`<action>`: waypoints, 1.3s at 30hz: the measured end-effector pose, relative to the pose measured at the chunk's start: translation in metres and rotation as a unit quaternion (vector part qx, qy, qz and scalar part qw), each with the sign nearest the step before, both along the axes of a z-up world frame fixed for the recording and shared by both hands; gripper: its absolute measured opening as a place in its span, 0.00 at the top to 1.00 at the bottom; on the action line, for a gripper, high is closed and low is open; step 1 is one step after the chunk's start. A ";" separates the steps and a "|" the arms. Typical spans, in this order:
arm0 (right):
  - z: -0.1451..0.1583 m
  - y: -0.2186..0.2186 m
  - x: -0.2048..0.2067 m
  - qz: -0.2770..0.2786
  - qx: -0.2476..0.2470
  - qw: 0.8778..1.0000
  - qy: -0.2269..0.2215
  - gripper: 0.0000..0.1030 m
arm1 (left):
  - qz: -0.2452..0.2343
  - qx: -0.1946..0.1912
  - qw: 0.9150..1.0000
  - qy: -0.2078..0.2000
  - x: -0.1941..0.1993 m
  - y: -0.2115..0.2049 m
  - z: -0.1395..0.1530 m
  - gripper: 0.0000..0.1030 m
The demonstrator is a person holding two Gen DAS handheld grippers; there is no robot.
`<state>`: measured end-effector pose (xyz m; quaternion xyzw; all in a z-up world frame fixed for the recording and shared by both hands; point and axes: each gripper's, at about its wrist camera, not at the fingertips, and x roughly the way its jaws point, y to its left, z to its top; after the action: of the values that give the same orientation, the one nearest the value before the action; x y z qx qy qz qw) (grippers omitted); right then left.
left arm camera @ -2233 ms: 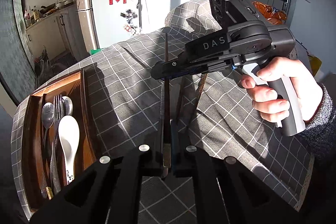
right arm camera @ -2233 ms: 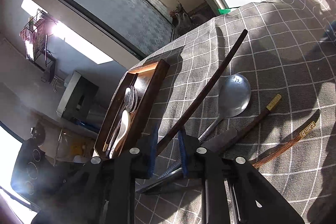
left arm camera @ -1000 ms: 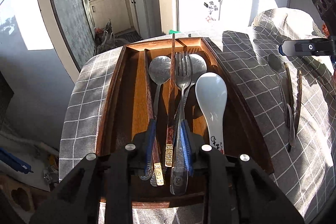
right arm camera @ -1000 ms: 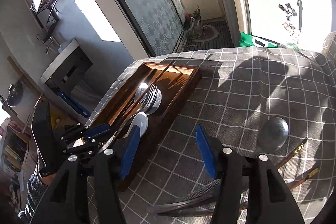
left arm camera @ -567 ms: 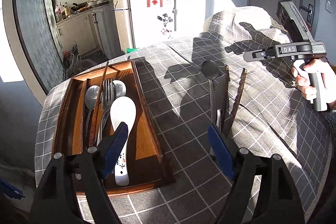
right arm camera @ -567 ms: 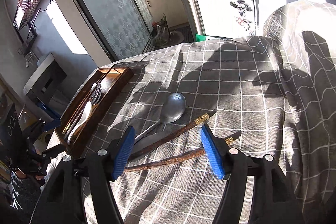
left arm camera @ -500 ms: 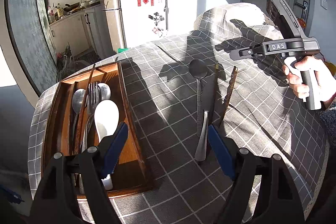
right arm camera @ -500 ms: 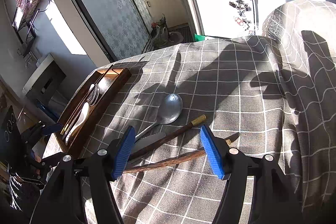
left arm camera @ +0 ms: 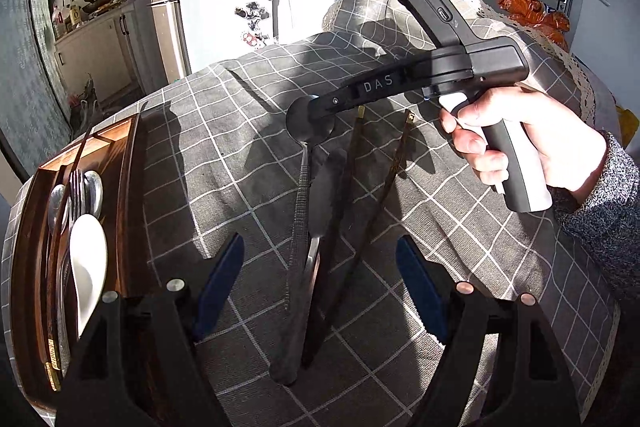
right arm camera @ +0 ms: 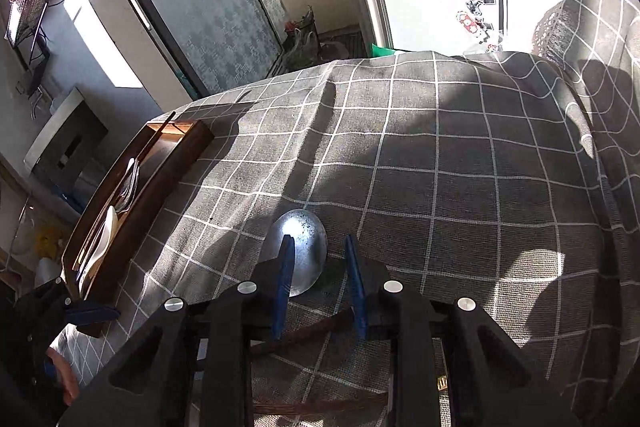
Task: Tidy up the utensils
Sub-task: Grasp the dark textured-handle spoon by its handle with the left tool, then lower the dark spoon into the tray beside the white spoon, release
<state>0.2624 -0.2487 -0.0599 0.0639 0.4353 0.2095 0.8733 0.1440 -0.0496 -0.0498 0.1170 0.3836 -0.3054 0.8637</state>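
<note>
Two chopsticks [left arm camera: 352, 187] beside spoon [left arm camera: 302, 195]; tray [left arm camera: 128, 195] apart.

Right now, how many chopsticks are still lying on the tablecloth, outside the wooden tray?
2. One dark chopstick lies just right of the metal spoon. The second chopstick lies right of it, angled so their near ends converge. More chopsticks lie in the wooden tray, partly hidden.

Left gripper [left arm camera: 320, 283] open above metal spoon [left arm camera: 301, 211] and two chopsticks [left arm camera: 344, 195] — wooden tray [left arm camera: 132, 211] at left.
</note>
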 end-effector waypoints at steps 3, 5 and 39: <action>-0.001 -0.001 0.003 0.007 0.023 1.000 -0.007 0.86 | 0.003 0.000 1.000 0.006 0.004 0.002 -0.004 0.21; 0.002 -0.004 0.002 0.004 0.042 0.999 -0.012 0.93 | 0.003 -0.003 1.000 0.009 0.006 0.004 -0.006 0.21; 0.106 0.124 -0.028 0.095 0.103 0.984 -0.107 0.99 | 0.137 0.011 0.989 -0.052 0.011 0.114 0.036 0.86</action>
<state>0.2347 -0.1243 0.0460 0.0887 0.3195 0.3407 0.8798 0.1553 0.0644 -0.0137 0.0887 0.3541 -0.1739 0.9146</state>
